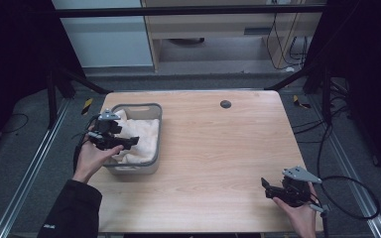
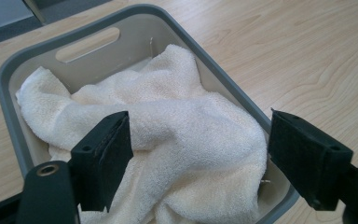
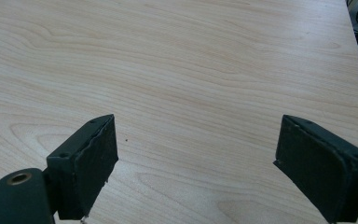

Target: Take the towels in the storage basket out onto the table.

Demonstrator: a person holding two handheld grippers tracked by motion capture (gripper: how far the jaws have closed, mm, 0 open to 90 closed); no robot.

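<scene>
My own black padded jaws come first: in the left gripper view they stand wide apart with nothing pressed between them, poised over the rumpled cream terry-cloth towel (image 2: 168, 135) that lies bunched inside the grey rectangular plastic basket (image 2: 28, 60). From the high view my left gripper (image 1: 129, 142) sits over the near half of that basket (image 1: 151, 106), which rests at the left side of the pale wood-grain table (image 1: 218, 148). The towel (image 1: 141, 134) is wholly within the basket walls, heaped higher toward one long side and spilling over nothing that I can see.

My right gripper (image 1: 265, 187) waits near the table's front right corner, jaws parted and empty, with bare wood in front of them.

As I judge it, the work with the towel is either at its very start or at its end: the cloth is in the basket and neither of my grippers holds it. If it is to come out, everything is left to do, starting with a pinch on a raised fold.

For room, the middle and right of the table are open, with a small dark round hole (image 1: 225, 104) near the far edge. The basket rim hems my left jaws closely on both sides, and my right hand sits near the front edge.
</scene>
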